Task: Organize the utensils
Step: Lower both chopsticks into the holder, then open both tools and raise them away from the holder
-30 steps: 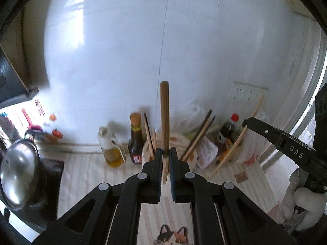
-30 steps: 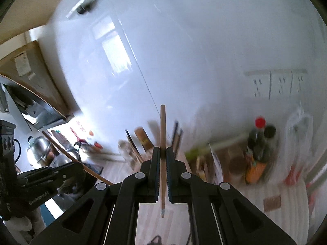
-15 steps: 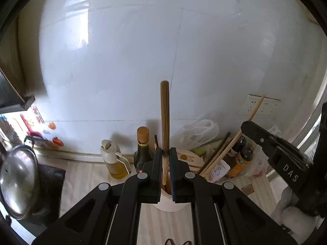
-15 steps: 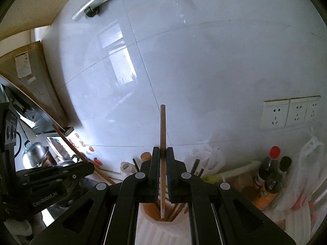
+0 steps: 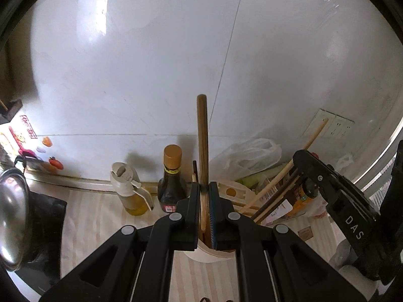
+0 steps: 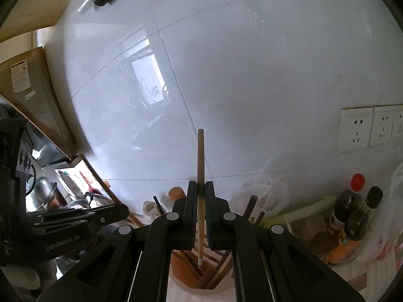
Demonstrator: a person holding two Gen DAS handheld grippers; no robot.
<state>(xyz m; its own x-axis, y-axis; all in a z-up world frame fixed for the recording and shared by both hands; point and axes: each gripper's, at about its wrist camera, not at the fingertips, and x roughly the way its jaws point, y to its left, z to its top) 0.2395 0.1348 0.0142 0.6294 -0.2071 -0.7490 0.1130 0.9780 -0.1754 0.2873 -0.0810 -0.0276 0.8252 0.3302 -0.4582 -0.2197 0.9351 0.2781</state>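
White tiled wall backs the table, where each claw (image 5: pixel 204 214) (image 6: pixel 200 216) clamps one chopstick (image 5: pixel 202 141) (image 6: pixel 200 176) at frame centre above the holder (image 6: pixel 199 274), several sticks already inside, both insertions pending.

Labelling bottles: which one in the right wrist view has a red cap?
The tall dark bottle by the sockets, far right; its neighbour has a black cap, the bottle behind the holder a brown one.

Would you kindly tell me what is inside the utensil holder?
Several dark and wooden chopsticks lean inside the holder. The right gripper's chopstick tip hangs at its mouth. The bottom is hidden.
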